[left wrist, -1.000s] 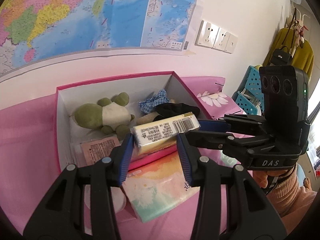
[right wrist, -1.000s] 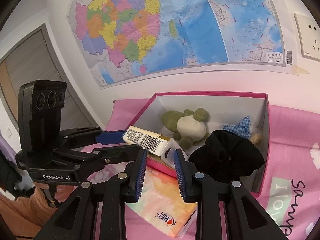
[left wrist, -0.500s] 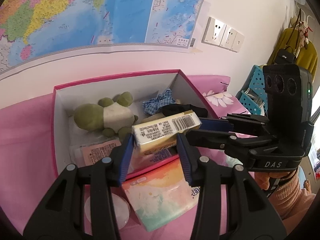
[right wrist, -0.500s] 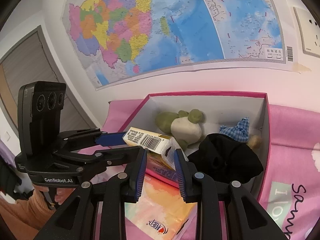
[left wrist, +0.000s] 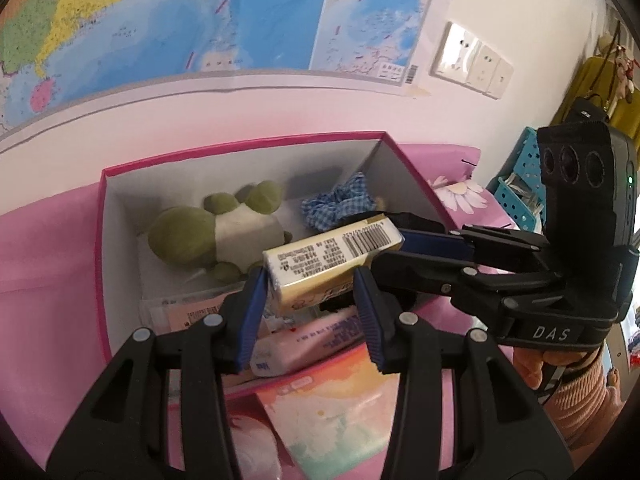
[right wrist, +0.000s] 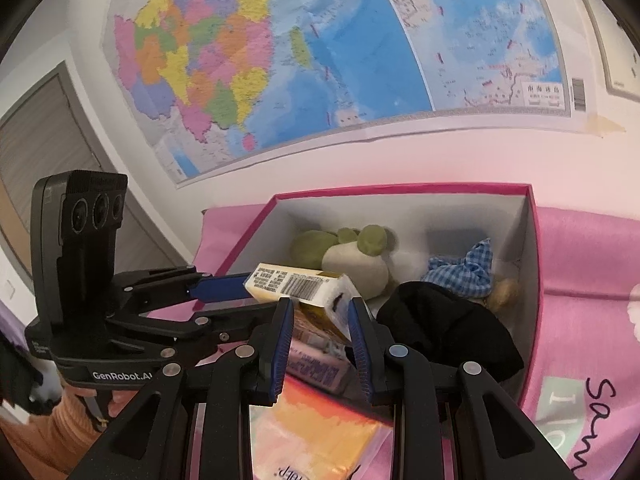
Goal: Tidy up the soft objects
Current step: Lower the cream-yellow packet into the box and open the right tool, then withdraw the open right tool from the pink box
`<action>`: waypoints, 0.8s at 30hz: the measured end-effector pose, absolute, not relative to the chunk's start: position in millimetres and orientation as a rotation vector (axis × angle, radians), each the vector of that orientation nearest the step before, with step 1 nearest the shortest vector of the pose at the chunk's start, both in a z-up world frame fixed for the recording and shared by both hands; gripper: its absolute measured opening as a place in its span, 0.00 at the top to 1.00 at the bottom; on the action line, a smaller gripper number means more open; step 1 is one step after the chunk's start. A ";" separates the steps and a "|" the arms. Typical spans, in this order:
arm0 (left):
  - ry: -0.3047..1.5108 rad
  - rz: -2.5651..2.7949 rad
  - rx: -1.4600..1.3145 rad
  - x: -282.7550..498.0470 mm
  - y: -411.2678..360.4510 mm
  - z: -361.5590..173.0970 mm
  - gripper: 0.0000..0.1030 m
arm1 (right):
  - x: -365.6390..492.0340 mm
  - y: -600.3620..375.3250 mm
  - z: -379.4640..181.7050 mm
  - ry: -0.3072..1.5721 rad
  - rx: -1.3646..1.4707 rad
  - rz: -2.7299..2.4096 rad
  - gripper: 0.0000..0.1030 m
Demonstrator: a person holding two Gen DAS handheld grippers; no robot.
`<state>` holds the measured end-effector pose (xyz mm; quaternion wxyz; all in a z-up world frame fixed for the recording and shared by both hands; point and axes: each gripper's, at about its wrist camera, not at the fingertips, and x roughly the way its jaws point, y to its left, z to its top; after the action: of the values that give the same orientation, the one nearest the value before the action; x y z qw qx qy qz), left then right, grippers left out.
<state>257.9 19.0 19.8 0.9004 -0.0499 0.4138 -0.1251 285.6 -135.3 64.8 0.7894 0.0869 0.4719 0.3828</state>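
A yellow tissue pack [left wrist: 332, 260] with a barcode hangs over the open pink box [left wrist: 240, 148], held at both ends. My left gripper [left wrist: 308, 290] is shut on its near end; my right gripper [left wrist: 400, 246] comes in from the right and grips the far end. In the right wrist view the right gripper [right wrist: 320, 312] pinches the white end of the pack [right wrist: 296, 282], and the left gripper [right wrist: 248, 292] reaches in from the left. Inside the box [right wrist: 400, 190] lie a green frog plush [left wrist: 200, 236], a blue gingham scrunchie [left wrist: 340, 208] and a black cloth [right wrist: 448, 332].
A pink tissue pack [left wrist: 308, 340] lies against the box's near wall. A pastel tissue pack [left wrist: 340, 408] rests on the pink sheet [left wrist: 48, 264] just in front of the box. A wall with a map [left wrist: 200, 20] stands close behind. A blue crate [left wrist: 520, 192] is at the right.
Both grippers have carried the yellow pack forward and slightly down, from the box's near edge to over its inside. Neither grip has changed.
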 end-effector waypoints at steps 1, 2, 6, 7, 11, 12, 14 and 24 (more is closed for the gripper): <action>0.856 -0.251 -0.104 259.3 20.0 19.0 0.55 | 287.7 -134.2 62.4 1.023 0.189 0.818 0.72; 0.860 -0.242 -0.105 260.8 21.3 18.0 0.54 | 288.1 -133.8 60.9 1.025 0.188 0.811 0.72; 0.849 -0.201 -0.106 258.0 27.3 15.2 0.29 | 289.8 -129.5 56.6 1.027 0.156 0.763 0.67; 0.841 -0.188 -0.105 255.7 28.8 15.1 0.27 | 288.5 -129.3 56.6 1.023 0.145 0.755 0.65; 0.792 -0.155 -0.102 237.0 35.2 18.2 0.14 | 278.8 -133.7 62.5 0.985 0.110 0.729 0.49; 0.773 -0.146 -0.095 230.8 36.0 19.9 0.10 | 273.5 -135.0 65.6 0.969 0.094 0.719 0.43; 0.732 -0.120 -0.085 215.2 37.7 23.5 0.03 | 263.7 -138.0 71.2 0.935 0.072 0.712 0.32; 0.623 0.008 -0.070 140.4 34.0 18.7 0.01 | 193.5 -151.9 83.8 0.825 -0.021 0.652 0.00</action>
<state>140.4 34.0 18.7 0.9512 -0.0343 0.3065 0.0042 193.5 -151.9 83.8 0.8648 -0.0100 0.3940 0.3113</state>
